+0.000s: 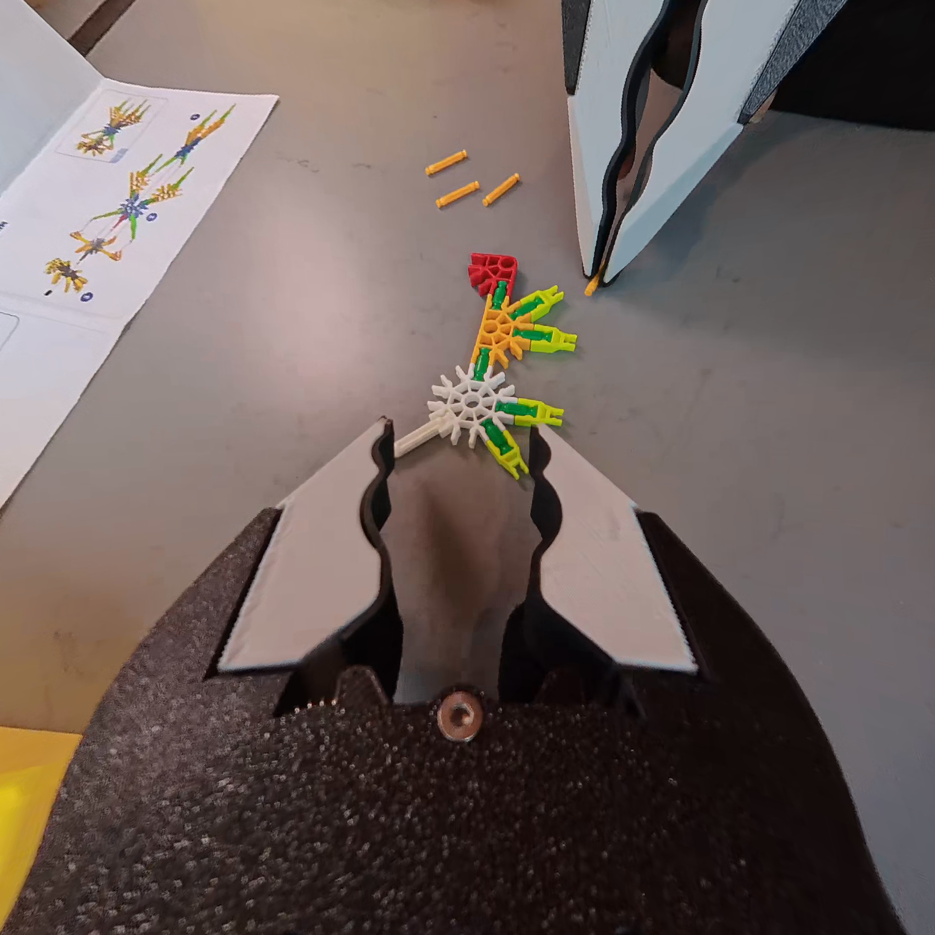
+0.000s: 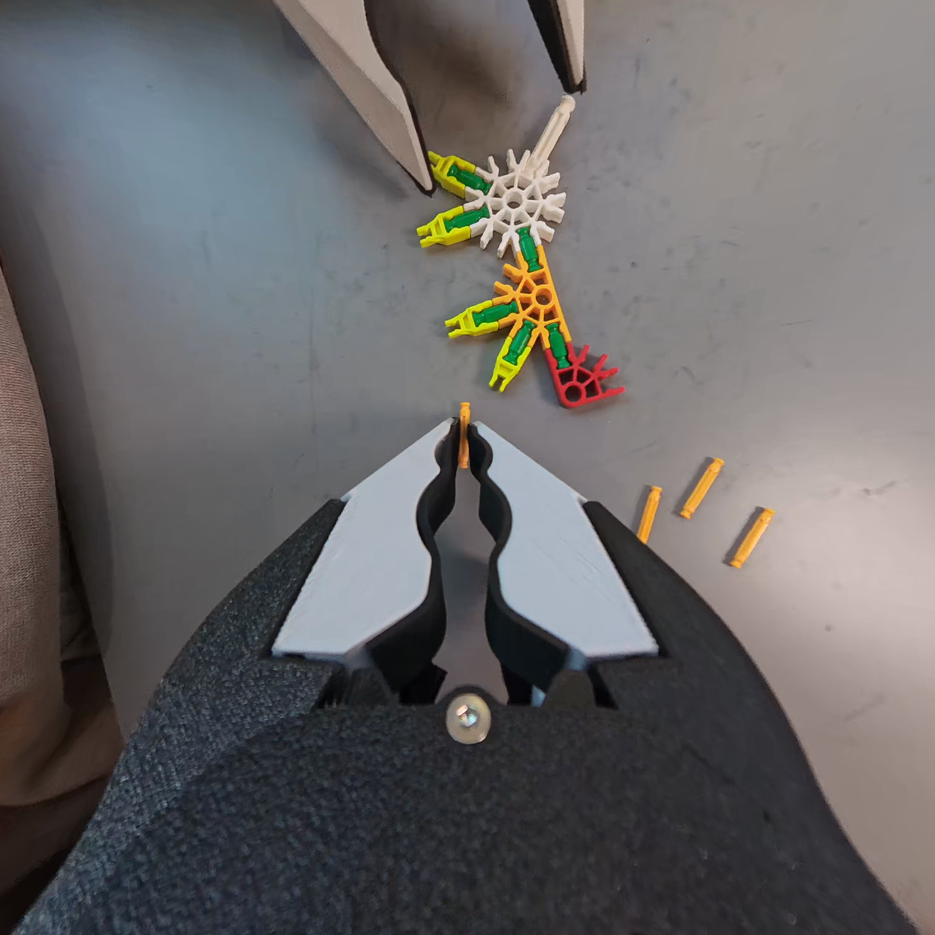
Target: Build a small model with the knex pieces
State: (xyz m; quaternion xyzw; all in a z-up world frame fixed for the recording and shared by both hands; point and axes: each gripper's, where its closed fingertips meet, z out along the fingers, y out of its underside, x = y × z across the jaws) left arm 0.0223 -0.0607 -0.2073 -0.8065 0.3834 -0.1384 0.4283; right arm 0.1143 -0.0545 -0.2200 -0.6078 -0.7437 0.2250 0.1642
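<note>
- The right gripper [image 2: 463, 430] is pinched nearly closed on a short orange rod [image 2: 464, 439], its tip poking out just short of the red corner connector [image 2: 587, 379].
- The left gripper [image 1: 463, 430] stands wide open and empty, straddling the white snowflake connector [image 1: 470, 404] (one fingertip [image 1: 385, 430] meets the white rod [image 1: 417, 439]).
- The assembly lies flat on the grey table [image 1: 303, 329]; three loose orange rods [image 1: 458, 194] sit near the right gripper.
- Judged from this: keep the pinched rod level with the table and square to a socket.

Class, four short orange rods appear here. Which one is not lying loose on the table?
The orange rod pinched upright-forward in the right gripper, jaws shut on it. The other three rods lie loose together on the grey table.
</note>
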